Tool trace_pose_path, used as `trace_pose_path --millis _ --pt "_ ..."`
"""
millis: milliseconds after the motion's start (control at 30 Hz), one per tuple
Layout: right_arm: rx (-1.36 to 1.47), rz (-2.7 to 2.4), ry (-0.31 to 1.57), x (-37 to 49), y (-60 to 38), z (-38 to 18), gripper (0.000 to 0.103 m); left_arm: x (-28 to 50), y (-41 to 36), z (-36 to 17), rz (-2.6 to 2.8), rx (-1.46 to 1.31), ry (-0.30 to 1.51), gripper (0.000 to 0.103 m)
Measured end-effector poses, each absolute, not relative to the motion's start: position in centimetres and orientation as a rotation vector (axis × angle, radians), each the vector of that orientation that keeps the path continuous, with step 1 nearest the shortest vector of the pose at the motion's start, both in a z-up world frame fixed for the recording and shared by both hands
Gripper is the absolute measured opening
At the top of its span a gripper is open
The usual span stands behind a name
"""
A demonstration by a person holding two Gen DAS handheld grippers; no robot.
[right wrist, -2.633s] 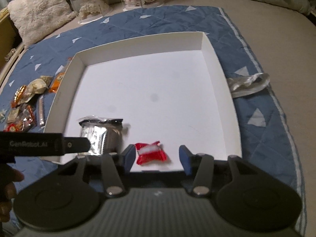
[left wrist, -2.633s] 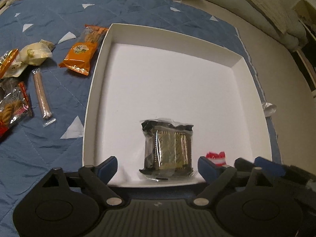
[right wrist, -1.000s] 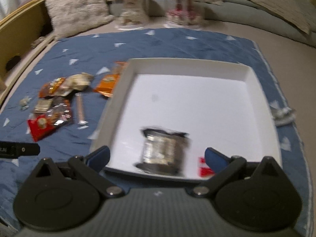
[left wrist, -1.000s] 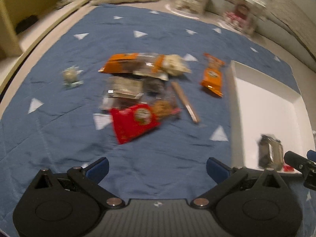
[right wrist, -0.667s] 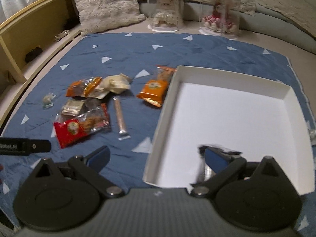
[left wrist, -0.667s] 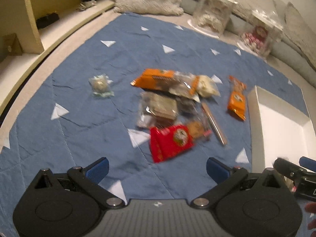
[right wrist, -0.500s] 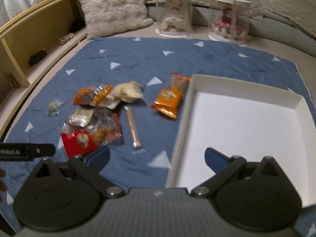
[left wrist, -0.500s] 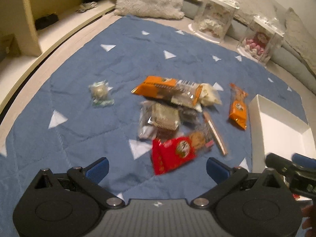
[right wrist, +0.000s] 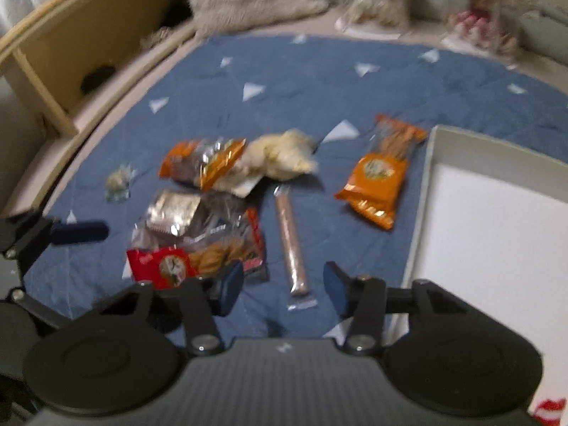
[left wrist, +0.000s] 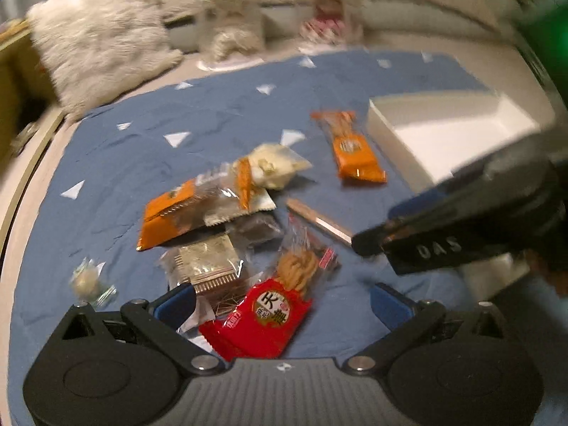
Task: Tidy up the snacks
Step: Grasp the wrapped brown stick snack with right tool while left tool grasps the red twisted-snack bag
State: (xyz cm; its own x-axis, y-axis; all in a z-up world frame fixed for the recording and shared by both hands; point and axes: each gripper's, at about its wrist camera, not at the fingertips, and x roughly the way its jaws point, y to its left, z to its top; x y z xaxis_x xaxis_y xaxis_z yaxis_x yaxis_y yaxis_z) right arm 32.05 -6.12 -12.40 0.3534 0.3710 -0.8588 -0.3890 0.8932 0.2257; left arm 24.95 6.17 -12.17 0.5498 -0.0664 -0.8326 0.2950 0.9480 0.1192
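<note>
we've got both tongs over the snack pile on the blue quilt [right wrist: 319,81]. right tongs [right wrist: 284,285] have just been closing around the stick snack [right wrist: 291,241], not pinching yet; left tongs [left wrist: 280,301] gape wide, empty, straddling the red pack [left wrist: 259,319], since both belong in the white tray [right wrist: 497,234] alongside.

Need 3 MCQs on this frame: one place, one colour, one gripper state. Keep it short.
1. Where does the thin stick snack lie?
A. inside the white tray
B. on the blue blanket, between the snack pile and the tray
C. on the fluffy pillow

2. What colour is the lone packet nearest the white tray?
A. orange
B. green
C. purple

3. How is the right gripper?
A. shut on the stick snack
B. shut on a red packet
C. part open, holding nothing

Key: B, it lies on blanket left of the tray wall; A, orange wrapper; C, the jaws have just been closing, but the pads are apart and off the stick.
</note>
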Motion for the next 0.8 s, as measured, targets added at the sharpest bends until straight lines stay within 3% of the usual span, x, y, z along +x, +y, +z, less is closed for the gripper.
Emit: trace_pose_path --millis 133,200,233,267,300,533,733,800 --pt "-0.062 0.493 1.134 33.0 -4.9 -14.2 0.046 25.9 6.5 -13.4 -0.238 0.270 0.999 0.102" --pt "-0.103 0.498 1.143 33.4 -4.2 -15.1 0.044 26.1 6.5 -13.7 -0.256 0.270 1.007 0.094" --pt "-0.126 0.500 1.147 33.2 -4.0 -15.7 0.040 26.2 6.5 -13.8 -0.261 0.274 1.014 0.084" --pt "-0.145 0.501 1.155 33.4 -3.9 -16.4 0.034 26.3 6.4 -13.9 -0.267 0.278 1.023 0.079" --pt "-0.164 0.498 1.170 33.4 -3.8 -16.7 0.018 26.5 6.3 -14.1 -0.274 0.286 1.036 0.075" --pt "-0.146 0.532 1.247 31.9 -4.5 -15.8 0.018 26.1 6.1 -14.7 -0.292 0.339 1.083 0.064" --pt "-0.171 0.533 1.300 29.8 -4.8 -15.9 0.019 25.3 7.0 -13.8 -0.330 0.240 1.161 0.061" --pt "-0.154 0.539 1.293 29.9 -4.5 -16.1 0.024 25.2 6.9 -13.7 -0.300 0.247 1.139 0.061"
